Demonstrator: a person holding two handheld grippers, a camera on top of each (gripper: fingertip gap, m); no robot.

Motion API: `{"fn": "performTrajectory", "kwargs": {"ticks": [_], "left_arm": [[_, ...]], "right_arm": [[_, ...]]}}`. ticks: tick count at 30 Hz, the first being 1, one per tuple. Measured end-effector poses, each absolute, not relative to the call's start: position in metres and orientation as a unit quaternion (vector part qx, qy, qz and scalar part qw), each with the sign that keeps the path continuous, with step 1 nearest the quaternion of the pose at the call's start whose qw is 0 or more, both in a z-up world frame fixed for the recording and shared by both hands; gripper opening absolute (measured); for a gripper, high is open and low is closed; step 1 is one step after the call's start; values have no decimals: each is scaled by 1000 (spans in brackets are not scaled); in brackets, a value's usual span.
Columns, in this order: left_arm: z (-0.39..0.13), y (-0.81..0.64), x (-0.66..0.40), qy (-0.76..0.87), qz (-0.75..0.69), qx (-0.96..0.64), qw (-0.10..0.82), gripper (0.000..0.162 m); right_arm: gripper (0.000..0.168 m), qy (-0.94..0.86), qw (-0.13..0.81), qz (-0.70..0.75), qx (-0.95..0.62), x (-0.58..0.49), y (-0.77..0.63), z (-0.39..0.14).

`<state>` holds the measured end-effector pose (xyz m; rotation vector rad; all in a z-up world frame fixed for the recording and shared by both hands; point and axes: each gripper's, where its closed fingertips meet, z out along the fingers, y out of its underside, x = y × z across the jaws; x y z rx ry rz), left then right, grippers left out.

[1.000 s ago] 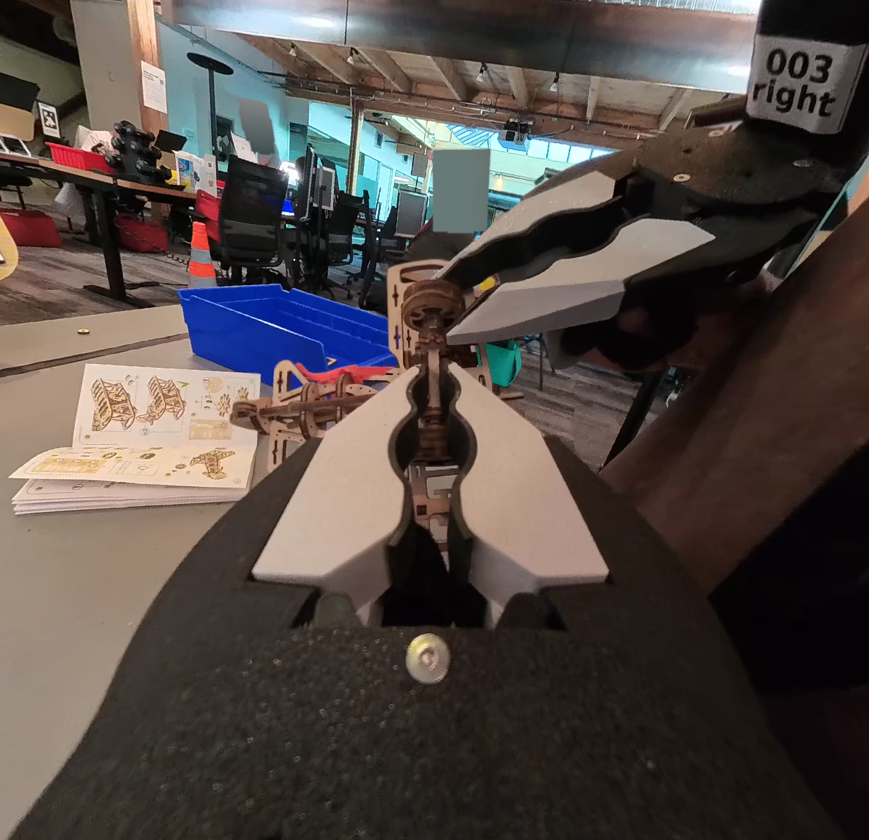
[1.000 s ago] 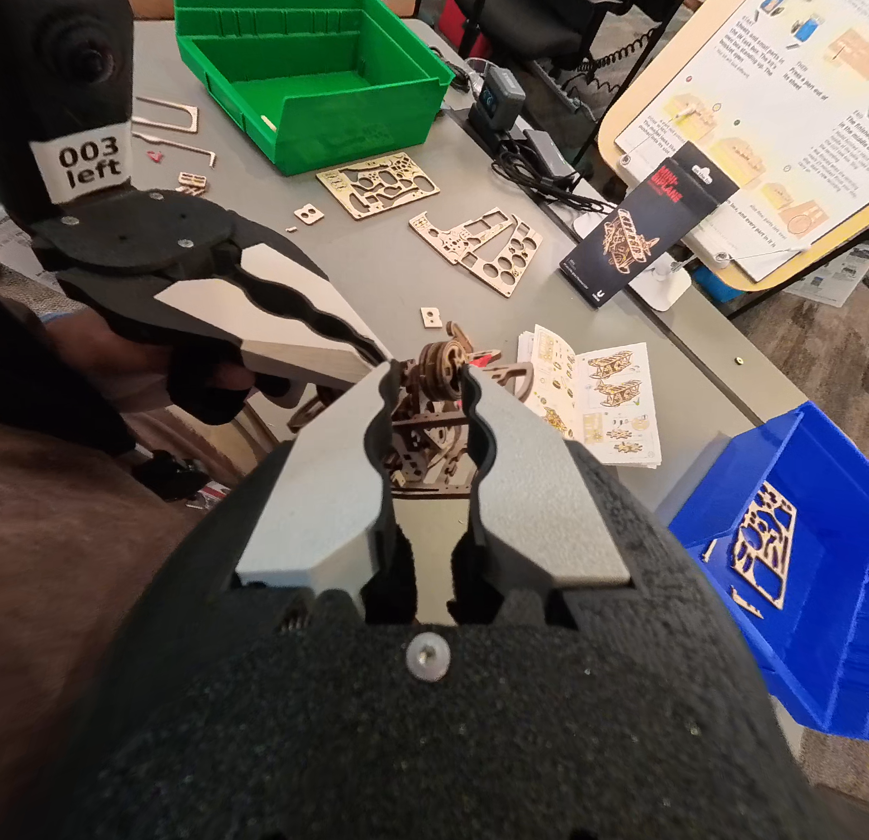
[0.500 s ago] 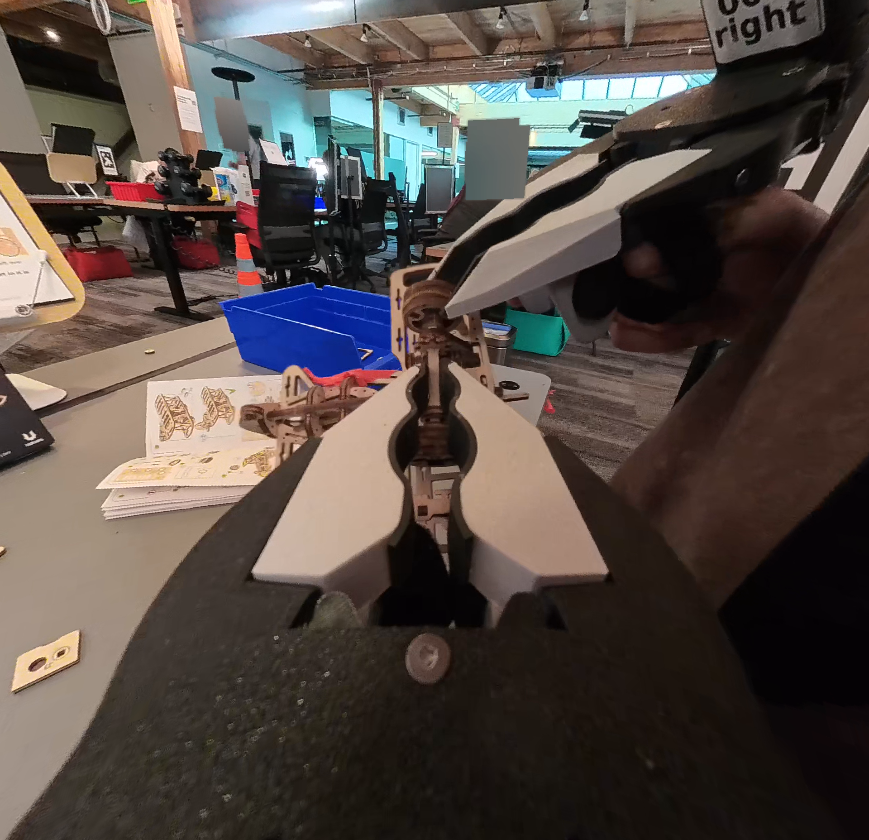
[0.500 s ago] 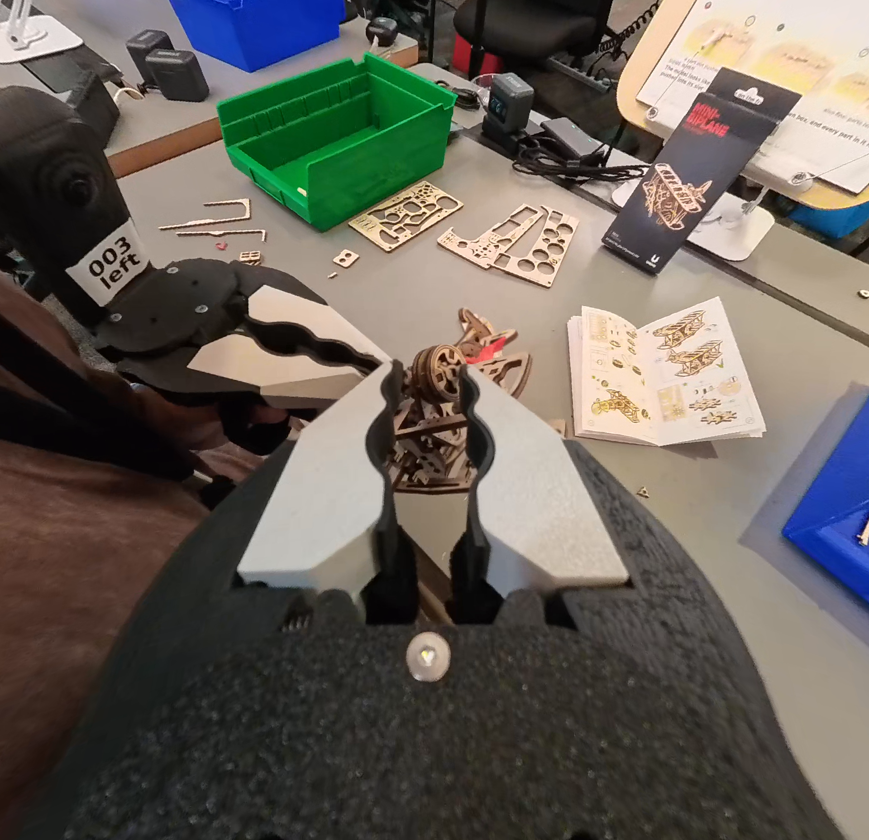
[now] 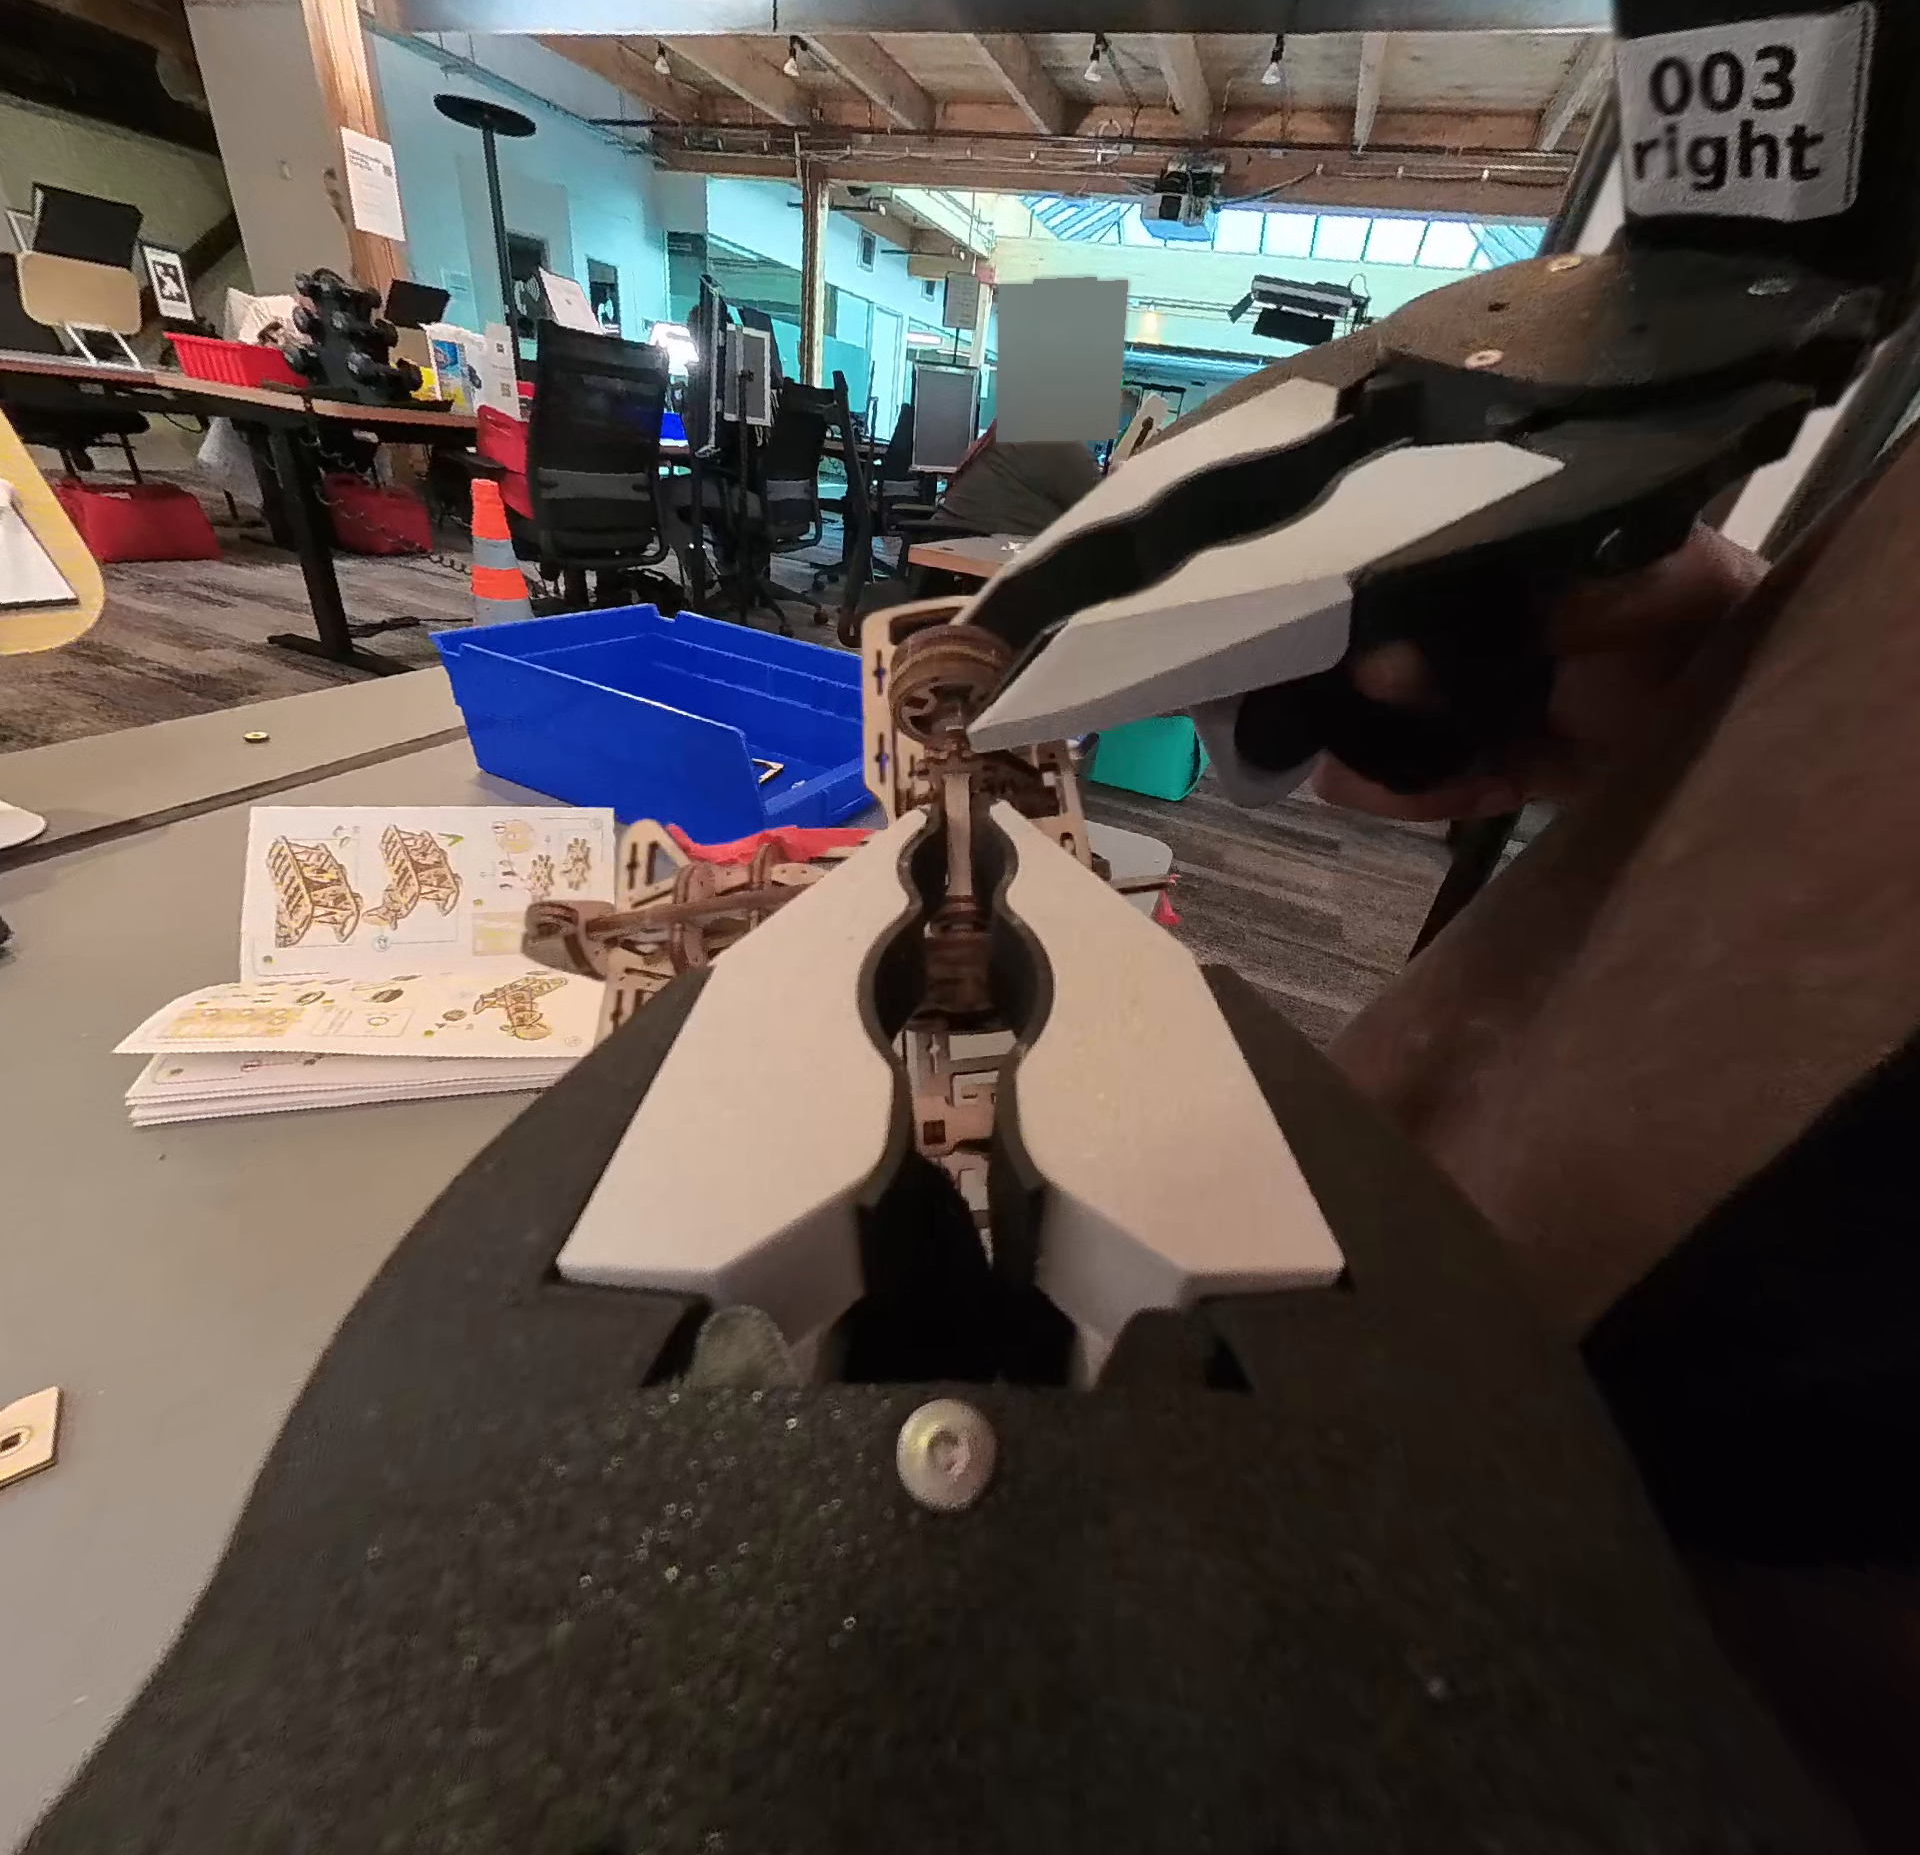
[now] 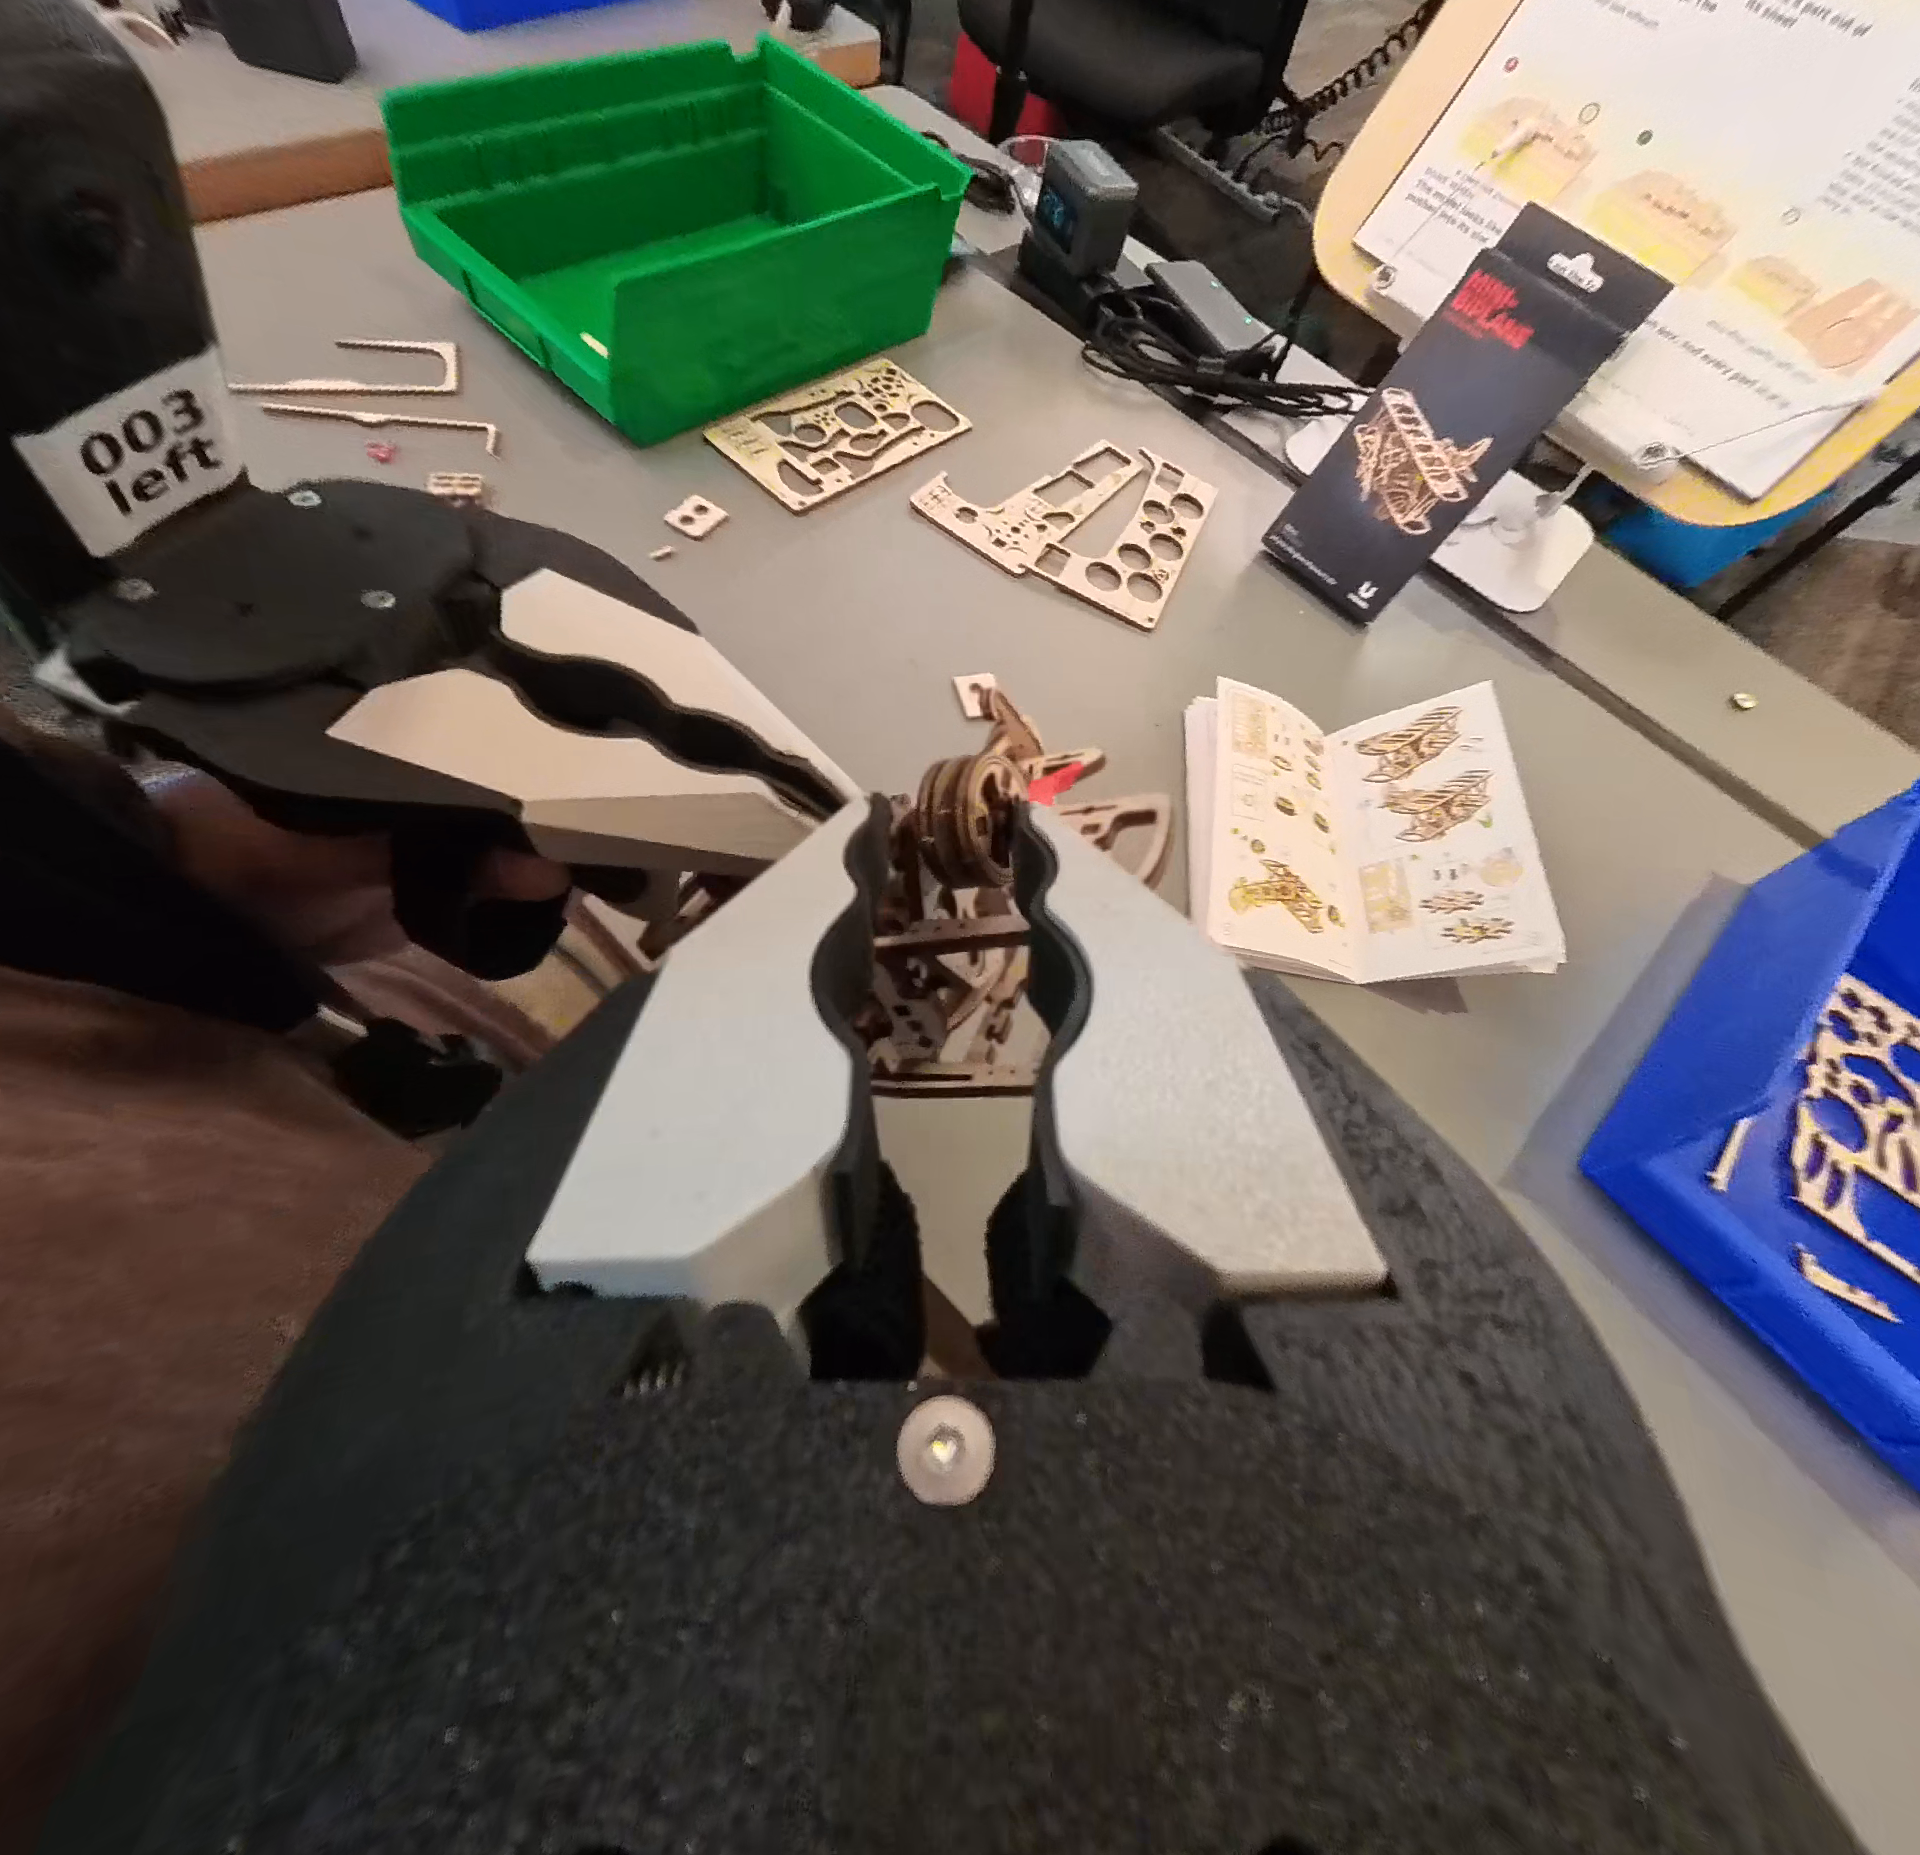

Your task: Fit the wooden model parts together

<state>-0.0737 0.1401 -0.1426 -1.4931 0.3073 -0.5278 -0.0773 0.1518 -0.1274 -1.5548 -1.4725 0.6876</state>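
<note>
Above the grey worktop, with the green bin at eleven o'clock, the left gripper clenches the wooden model while the right gripper pinches its small wheel.

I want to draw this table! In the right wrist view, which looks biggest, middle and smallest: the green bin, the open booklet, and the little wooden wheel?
1. green bin, largest.
2. open booklet, middle.
3. wooden wheel, smallest, gripped by the right gripper.

The bin sits farthest away yet looks biggest.
</note>
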Motion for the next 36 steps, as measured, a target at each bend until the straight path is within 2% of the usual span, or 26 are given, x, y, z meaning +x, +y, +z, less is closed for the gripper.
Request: {"fn": "performTrajectory", "kwargs": {"ticks": [9,14,36], "left_arm": [[-153,144,-69,111,-317,-682,650,1],[-161,146,-67,108,-327,-698,627,0],[-169,148,-64,112,-297,-712,627,0]], "right_arm": [[23,-644,479,163,-573,-75,155,-136],[26,-652,455,151,-587,-70,158,-150],[24,-606,429,191,-642,-67,161,-160]]}}
